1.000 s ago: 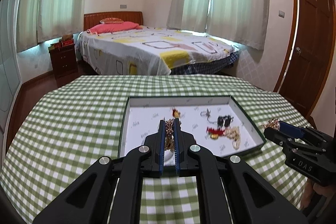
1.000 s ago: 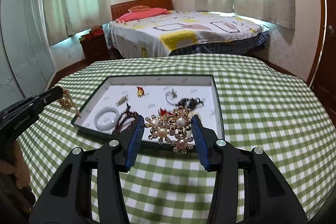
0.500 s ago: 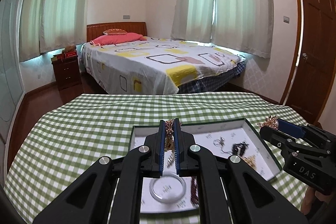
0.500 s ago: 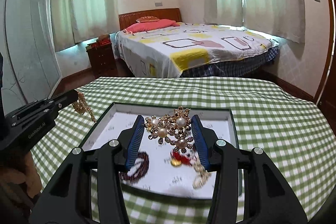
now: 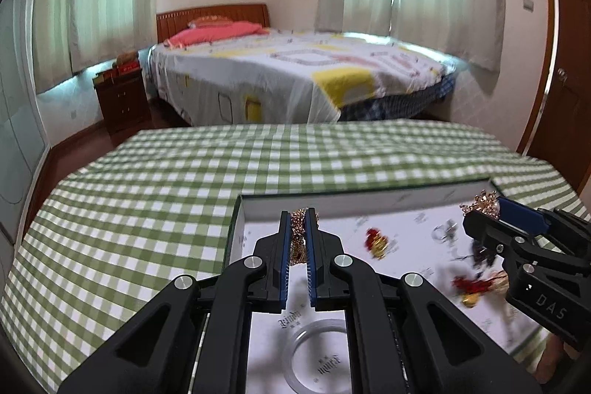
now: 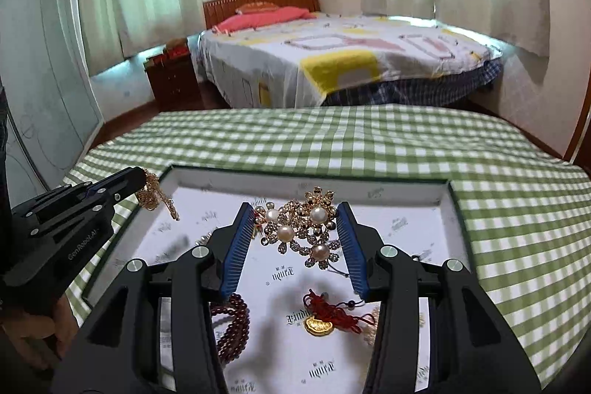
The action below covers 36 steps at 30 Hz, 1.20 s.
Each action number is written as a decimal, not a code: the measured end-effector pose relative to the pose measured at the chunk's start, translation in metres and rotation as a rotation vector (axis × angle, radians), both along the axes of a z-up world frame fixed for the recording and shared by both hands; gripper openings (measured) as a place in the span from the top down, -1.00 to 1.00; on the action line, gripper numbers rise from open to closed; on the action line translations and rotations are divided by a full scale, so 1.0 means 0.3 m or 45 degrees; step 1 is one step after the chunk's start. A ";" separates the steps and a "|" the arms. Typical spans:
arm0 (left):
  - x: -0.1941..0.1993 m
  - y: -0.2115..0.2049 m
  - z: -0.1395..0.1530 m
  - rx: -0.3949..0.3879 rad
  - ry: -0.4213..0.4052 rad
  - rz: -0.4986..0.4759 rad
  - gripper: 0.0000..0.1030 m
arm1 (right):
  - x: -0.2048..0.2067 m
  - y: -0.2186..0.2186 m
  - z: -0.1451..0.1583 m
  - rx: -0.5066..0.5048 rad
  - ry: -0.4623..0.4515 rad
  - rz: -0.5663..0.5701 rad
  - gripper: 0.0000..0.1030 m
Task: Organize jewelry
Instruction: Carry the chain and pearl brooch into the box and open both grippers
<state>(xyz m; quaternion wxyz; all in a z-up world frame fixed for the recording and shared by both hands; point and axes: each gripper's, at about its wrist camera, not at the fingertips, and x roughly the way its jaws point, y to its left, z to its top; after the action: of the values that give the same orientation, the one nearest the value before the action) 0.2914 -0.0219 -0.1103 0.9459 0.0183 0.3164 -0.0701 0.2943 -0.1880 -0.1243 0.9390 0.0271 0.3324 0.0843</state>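
Observation:
My left gripper (image 5: 299, 215) is shut on a gold chain (image 5: 297, 239) and holds it above the near left part of the white-lined tray (image 5: 332, 199). My right gripper (image 6: 296, 213) is shut on a gold brooch with pearls (image 6: 301, 226), held above the middle of the tray (image 6: 306, 177). In the tray lie a clear bangle (image 5: 317, 355), a red-and-gold charm (image 6: 325, 316), a dark red bead bracelet (image 6: 231, 324) and other small pieces. The left gripper with the chain (image 6: 149, 191) shows at the left of the right wrist view; the right gripper (image 5: 480, 209) shows at the right of the left wrist view.
The tray sits on a round table with a green checked cloth (image 5: 147, 194). Beyond the table stand a bed (image 5: 295, 76), a wooden nightstand (image 5: 122, 98) and curtained windows. A wooden door (image 5: 565, 61) is at the right.
Both grippers have moved forward over the tray, each still holding its piece. The tray contents now lie beneath and between the fingers.

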 end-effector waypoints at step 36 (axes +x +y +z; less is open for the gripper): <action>0.085 -0.014 -0.084 0.045 0.209 0.040 0.83 | 0.099 0.016 -0.110 -0.034 0.245 -0.028 0.11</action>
<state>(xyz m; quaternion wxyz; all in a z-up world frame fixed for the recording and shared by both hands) 0.3168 -0.0262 -0.1354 0.9173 0.0242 0.3941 -0.0511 0.3241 -0.1832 -0.1574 0.9038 0.0263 0.4219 0.0667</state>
